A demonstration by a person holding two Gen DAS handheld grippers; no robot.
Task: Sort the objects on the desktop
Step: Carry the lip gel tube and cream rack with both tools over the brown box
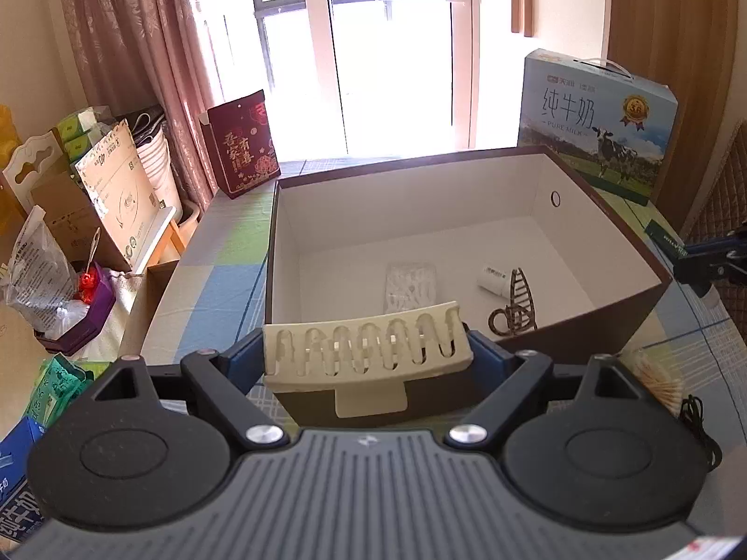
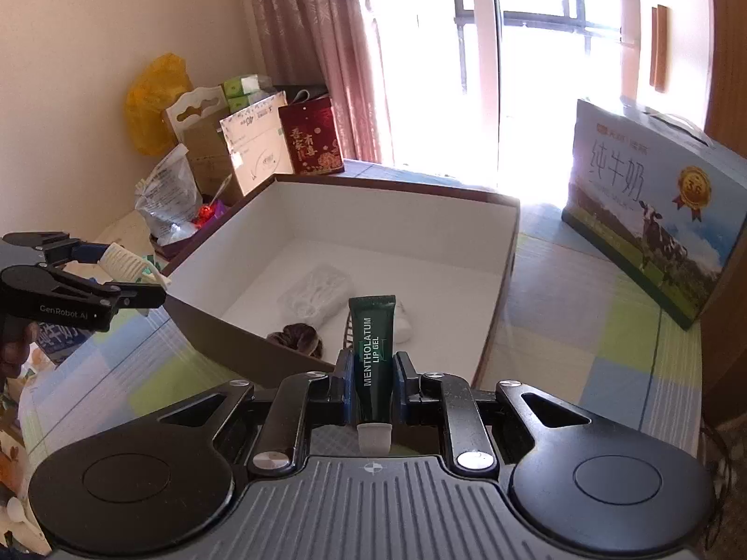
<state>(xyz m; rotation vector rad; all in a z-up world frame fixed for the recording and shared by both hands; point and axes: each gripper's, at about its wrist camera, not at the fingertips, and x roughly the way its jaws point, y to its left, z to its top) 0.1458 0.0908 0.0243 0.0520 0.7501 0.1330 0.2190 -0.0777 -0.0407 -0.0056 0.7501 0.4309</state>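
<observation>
My left gripper [image 1: 369,366] is shut on a cream slotted tray [image 1: 327,373] and holds it at the near wall of an open brown box with a white inside [image 1: 467,158]. On the box floor lie a clear plastic packet [image 1: 411,287], a small white tube [image 1: 495,277] and a brown hair clip [image 1: 516,308]. My right gripper [image 2: 373,366] is shut on a dark green lip gel tube [image 2: 371,326], cap towards the camera, just in front of the box [image 2: 397,214]. In the right wrist view the left gripper [image 2: 135,273] with the tray [image 2: 121,259] hangs at the box's left corner.
A blue milk carton case [image 1: 597,126] stands right of the box and a dark red gift bag [image 1: 243,144] behind it. Cartons and bags crowd the floor at the left [image 1: 93,214]. A brush [image 1: 653,378] and a black cord [image 1: 700,424] lie on the checked cloth.
</observation>
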